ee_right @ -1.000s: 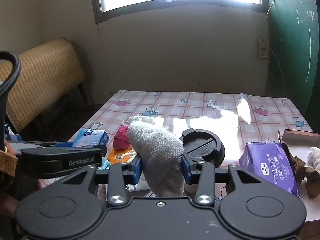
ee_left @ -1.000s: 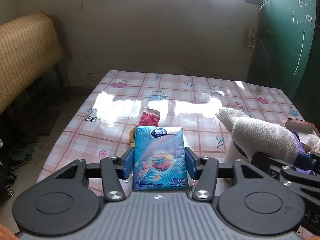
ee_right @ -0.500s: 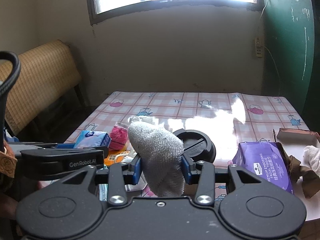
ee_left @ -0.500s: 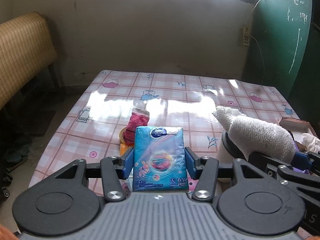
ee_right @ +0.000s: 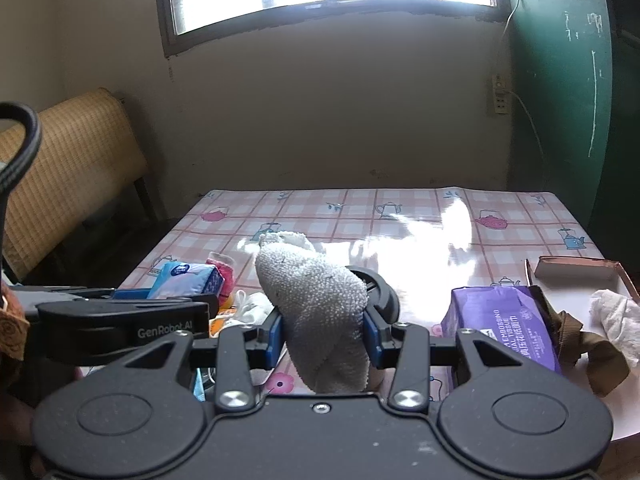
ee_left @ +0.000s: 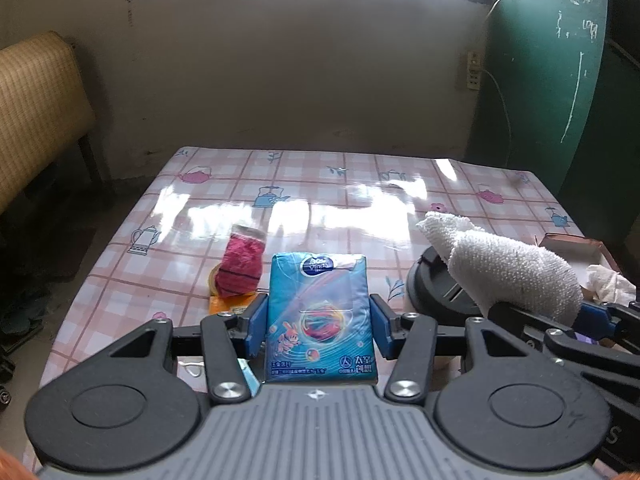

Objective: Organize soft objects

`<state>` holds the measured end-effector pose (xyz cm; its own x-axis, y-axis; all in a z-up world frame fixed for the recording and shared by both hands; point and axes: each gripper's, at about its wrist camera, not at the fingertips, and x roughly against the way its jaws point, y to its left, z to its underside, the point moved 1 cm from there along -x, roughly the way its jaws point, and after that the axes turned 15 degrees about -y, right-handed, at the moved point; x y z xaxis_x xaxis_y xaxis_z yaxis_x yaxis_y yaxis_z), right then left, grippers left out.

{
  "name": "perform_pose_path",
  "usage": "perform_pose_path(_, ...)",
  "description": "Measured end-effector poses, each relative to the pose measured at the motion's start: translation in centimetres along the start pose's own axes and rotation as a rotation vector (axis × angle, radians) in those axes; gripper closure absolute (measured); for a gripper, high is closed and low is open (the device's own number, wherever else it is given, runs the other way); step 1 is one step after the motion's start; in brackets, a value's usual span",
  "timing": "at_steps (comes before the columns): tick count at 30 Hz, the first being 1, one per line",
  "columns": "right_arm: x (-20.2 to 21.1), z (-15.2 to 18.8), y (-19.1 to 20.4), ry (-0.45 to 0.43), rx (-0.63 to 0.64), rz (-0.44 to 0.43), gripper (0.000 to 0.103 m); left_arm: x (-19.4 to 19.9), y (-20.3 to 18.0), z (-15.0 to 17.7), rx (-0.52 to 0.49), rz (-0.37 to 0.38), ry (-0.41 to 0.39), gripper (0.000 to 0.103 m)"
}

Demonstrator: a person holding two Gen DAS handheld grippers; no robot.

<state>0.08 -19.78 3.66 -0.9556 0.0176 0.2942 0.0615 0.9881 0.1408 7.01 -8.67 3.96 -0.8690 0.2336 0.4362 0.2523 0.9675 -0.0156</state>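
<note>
Both tongs loaded, tray off to the right

Tissue pack [ee_left: 320, 316], blue, stands upright between the pads of the left tongs [ee_left: 319, 326], which are closed onto its two long sides; its long axis runs straight ahead along the fingers. Right tongs [ee_right: 324, 334] are likewise closed, on a white knitted sock [ee_right: 316, 304] whose toe points forward and slightly left, the cloth bulging above the pads.

Past the left tongs a pink rolled cloth [ee_left: 240, 268] lies on an orange packet on the desk [ee_left: 328, 184]. A round black lid [ee_right: 380, 292] sits just behind the sock.

Right of the right tongs lies a purple tissue pack [ee_right: 504, 328], and beyond it a shallow cardboard tray [ee_right: 576, 268] holding crumpled white cloth [ee_right: 612, 316]. If that tray is the destination, the right tongs are nearer and the sock would swing rightward; the left would have to cross over.
</note>
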Motion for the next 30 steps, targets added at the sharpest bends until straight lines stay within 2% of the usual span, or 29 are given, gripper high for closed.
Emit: perform_pose_path(30, 1.4, -0.6, -5.6, -0.024, -0.029, 0.099, 0.054, -0.6, -5.9, -0.6, -0.043, 0.105, -0.004, 0.049)
